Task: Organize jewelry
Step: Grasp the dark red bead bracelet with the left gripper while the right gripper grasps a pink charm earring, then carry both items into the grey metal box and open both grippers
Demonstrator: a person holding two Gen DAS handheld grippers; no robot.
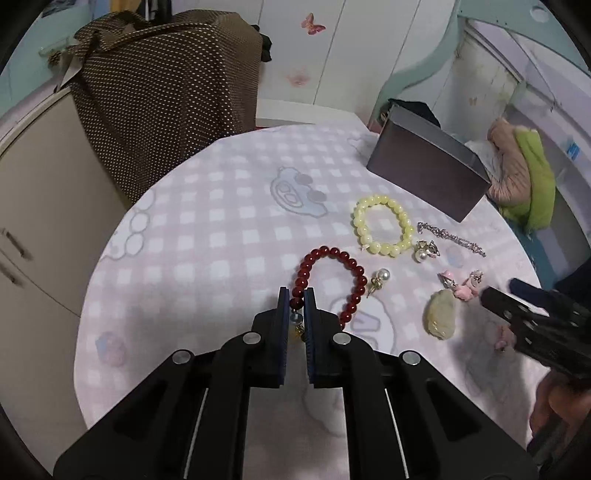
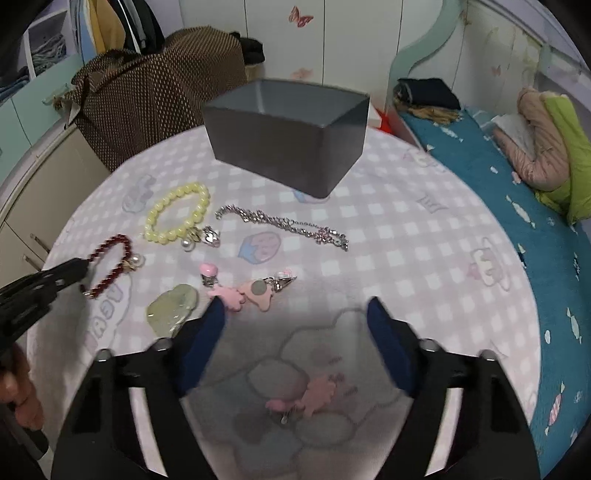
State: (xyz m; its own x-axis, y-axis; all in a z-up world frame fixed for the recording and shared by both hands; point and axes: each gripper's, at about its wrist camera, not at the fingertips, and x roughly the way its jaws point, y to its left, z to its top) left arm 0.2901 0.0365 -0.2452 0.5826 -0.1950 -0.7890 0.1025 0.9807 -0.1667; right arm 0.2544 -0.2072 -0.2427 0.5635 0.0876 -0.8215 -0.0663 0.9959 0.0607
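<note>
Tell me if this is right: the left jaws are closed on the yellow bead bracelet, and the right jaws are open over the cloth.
Not quite. The left gripper is closed on the red bead bracelet, not the yellow bead bracelet, which lies untouched; the left wrist view shows this. The right gripper is indeed open over the cloth.

Your work surface is a round table draped in a soft pink-and-white checked cloth with pastel cartoon prints (image 2: 406,236). At the upper left of your frames, a brown fabric bag with small cream dots (image 1: 166,92) sits on a beige cabinet (image 1: 40,206). Behind it you have white wardrobe doors with pink butterfly stickers (image 2: 301,16). On the right runs a bed with a teal candy-print sheet (image 2: 546,258), a mint scalloped headboard (image 2: 424,48), and a bundled pink and lime-green jacket (image 2: 546,147).
</note>
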